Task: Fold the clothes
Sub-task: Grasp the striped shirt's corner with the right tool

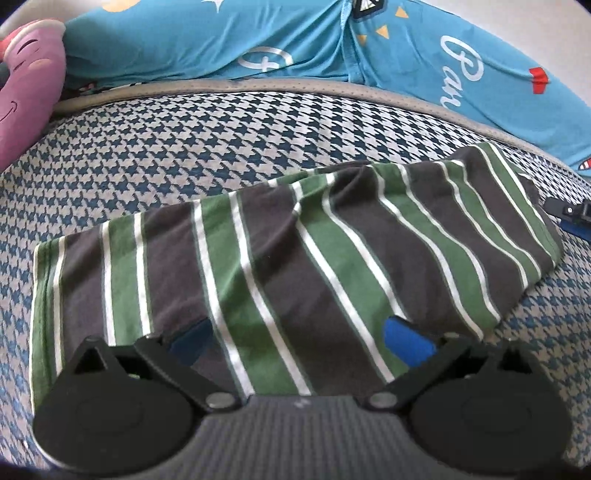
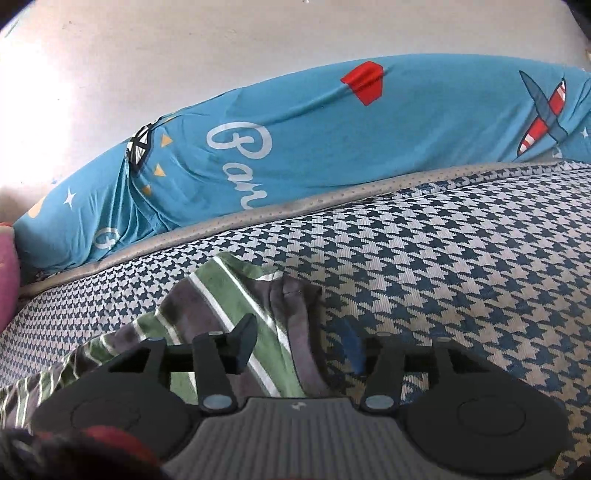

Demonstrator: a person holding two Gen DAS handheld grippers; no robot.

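A garment striped in green, dark grey and white (image 1: 295, 258) lies flattened across a blue-and-white houndstooth surface (image 1: 221, 140). My left gripper (image 1: 299, 341) is open wide over the garment's near edge, its blue fingertips (image 1: 406, 341) resting on the cloth. At the garment's right end my right gripper (image 2: 295, 343) straddles the grey hem of the garment (image 2: 236, 295). It is open, with a strip of houndstooth showing beside the cloth between its fingers. The left wrist view catches the right gripper (image 1: 569, 214) at its right edge.
A blue printed cloth with white lettering and red planes (image 1: 295, 44) (image 2: 332, 140) lies along the far side behind a grey piped edge (image 2: 295, 206). A pink plush toy (image 1: 26, 92) sits far left. A pale wall (image 2: 258, 33) rises behind.
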